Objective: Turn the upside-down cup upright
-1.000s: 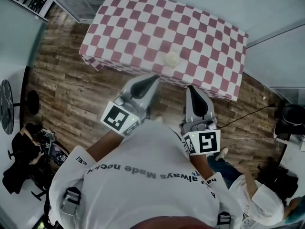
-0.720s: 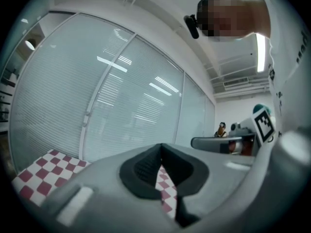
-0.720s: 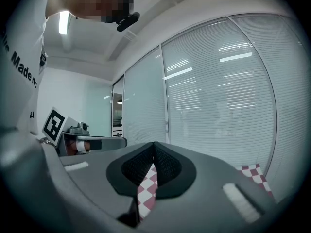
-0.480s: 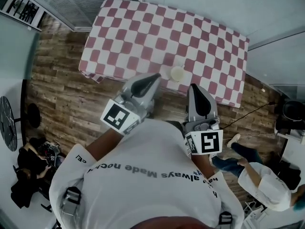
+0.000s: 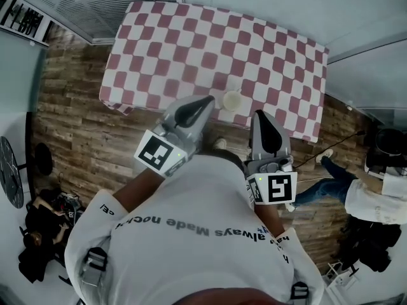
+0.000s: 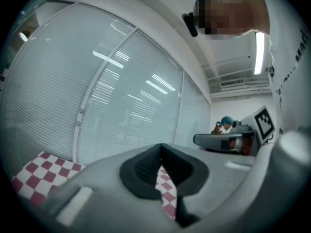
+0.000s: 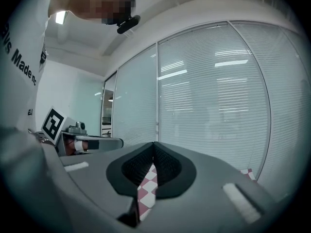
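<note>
Moved since earlier: left gripper and right gripper have both advanced toward the table, so their tips now reach its near edge. The bystander on the floor has shifted from 5 o'clock to 3 o'clock of the head view.
Table: red-and-white chequered top, filling the 12 o'clock part of the head view.
Step in hand: the approach, as I judge it. Nothing is touched and the cup is not yet turned.
State, left gripper: my jaws are pressed fully together and carry nothing. Only chequered table shows past the pads.
State, right gripper: likewise closed tight and empty, with the same chequers visible beyond its tips.
Place of cup: on the table close to its 6 o'clock edge, between my two tips. It is near the left gripper at that tip's 3 o'clock, and at 11 o'clock of the right tip, apart from both.
Look of cup: small, pale cream, round from above with a lighter ring. From this steep angle I cannot tell base from mouth. Neither gripper view shows it.
Next move, judged: one pair of jaws must open wider than the cup's wall, close on its side, lift it, roll it half a turn and set it down on its base.
</note>
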### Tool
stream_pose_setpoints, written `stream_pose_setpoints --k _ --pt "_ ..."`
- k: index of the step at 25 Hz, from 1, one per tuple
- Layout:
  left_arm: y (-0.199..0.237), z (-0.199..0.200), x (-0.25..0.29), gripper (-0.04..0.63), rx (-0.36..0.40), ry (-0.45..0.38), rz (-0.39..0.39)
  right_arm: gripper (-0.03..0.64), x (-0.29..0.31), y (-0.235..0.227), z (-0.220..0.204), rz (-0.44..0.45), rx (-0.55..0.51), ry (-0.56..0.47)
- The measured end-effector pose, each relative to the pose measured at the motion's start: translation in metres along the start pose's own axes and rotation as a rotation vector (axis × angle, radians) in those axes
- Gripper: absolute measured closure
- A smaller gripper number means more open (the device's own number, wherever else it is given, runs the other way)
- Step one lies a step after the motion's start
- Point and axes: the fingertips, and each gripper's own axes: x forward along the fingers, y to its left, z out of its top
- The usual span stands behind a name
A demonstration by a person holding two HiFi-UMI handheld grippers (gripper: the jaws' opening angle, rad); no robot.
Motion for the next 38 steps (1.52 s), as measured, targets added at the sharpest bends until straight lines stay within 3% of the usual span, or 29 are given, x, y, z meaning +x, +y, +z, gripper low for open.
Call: stream_pose_setpoints --k 5,11,17,19,27,38 --pt "-0.01 -0.005 0.015 0.592 0.015 0.007 0.005 0.615 -0.007 -0.015 -0.002 0.004 -0.03 0.011" --pt "-0.017 -0.015 0.03 0.592 0.001 0.028 0.024 0.615 -0.006 -0.026 -0.016 0.083 -0.066 0.069" --pt "-0.011 -0.05 0.035 0.591 -0.002 0.094 0.031 0.56 0.006 -0.021 -0.057 0.17 -0.064 0.175" --pt "-0.01 -0.063 0.034 0.556 -0.012 0.123 0.033 0.554 0.008 -0.018 -0.07 0.199 -0.076 0.213" --pt "0.009 -0.104 0.027 0.56 -0.028 0.164 0.068 0.561 0.017 -0.005 -0.129 0.317 -0.168 0.39" --pt "0.031 -0.166 0.02 0.569 0.029 0.249 0.089 0.557 0.039 0.01 -0.203 0.426 -0.338 0.576"
